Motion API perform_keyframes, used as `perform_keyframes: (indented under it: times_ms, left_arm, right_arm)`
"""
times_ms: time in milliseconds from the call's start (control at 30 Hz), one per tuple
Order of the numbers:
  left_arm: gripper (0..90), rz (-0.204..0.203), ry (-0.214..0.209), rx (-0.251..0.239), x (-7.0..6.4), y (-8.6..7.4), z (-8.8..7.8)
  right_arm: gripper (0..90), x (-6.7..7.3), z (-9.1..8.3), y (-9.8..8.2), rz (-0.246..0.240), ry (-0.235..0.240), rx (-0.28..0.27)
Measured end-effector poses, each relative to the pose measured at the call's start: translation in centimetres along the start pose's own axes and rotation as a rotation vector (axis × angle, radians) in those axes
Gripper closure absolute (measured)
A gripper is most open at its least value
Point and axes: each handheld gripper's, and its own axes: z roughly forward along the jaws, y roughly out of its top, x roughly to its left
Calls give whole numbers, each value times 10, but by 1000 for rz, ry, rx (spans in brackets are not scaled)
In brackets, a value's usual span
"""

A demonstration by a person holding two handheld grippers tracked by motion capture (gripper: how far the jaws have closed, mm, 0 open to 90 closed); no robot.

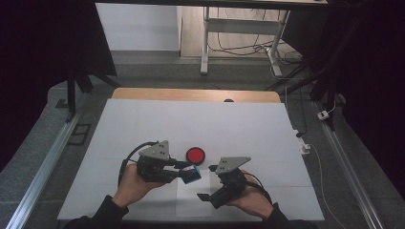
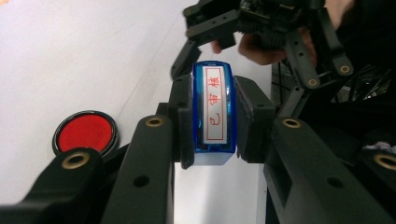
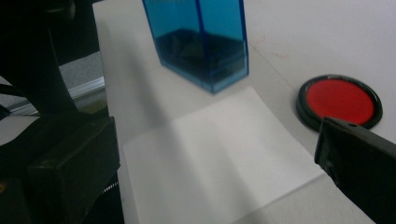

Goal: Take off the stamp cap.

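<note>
Blue plastic stamp (image 2: 214, 114) is being pinched by the left gripper (image 2: 214, 121) just above the folded paper sheet (image 3: 219, 158), beside the red ink pad (image 1: 195, 155). The right gripper (image 1: 210, 190), jaws spread, is hovering near the sheet; it should be holding the paper flat while the stamp is coming down straight. The left gripper view is showing the red characters on the label; the right gripper view is showing the dark base.
</note>
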Motion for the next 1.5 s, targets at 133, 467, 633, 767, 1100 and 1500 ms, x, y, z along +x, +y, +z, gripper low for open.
perform_keyframes:
  times_ms: [133,467,633,767,1100,1500]
  left_arm:
    - [706,10,-7,-5,0,0,-1]
    - [706,39,-57,-30,0,-1,-2]
    - [706,68,-91,-43,0,-2,-1]
    - [706,81,-110,-54,-1,-2,-2]
    - [706,109,-125,-87,-1,-2,-5]
    - [706,119,-145,-117,-1,-4,-7]
  right_arm:
    - [5,-2,7,3,-8,24,-4]
    - [73,-6,12,6,-25,100,-17]
    - [177,-6,14,7,-64,150,-26]
    - [307,-6,14,10,-68,188,-46]
    - [535,-11,7,13,-76,259,-77]
    - [624,-9,5,15,-91,297,-93]
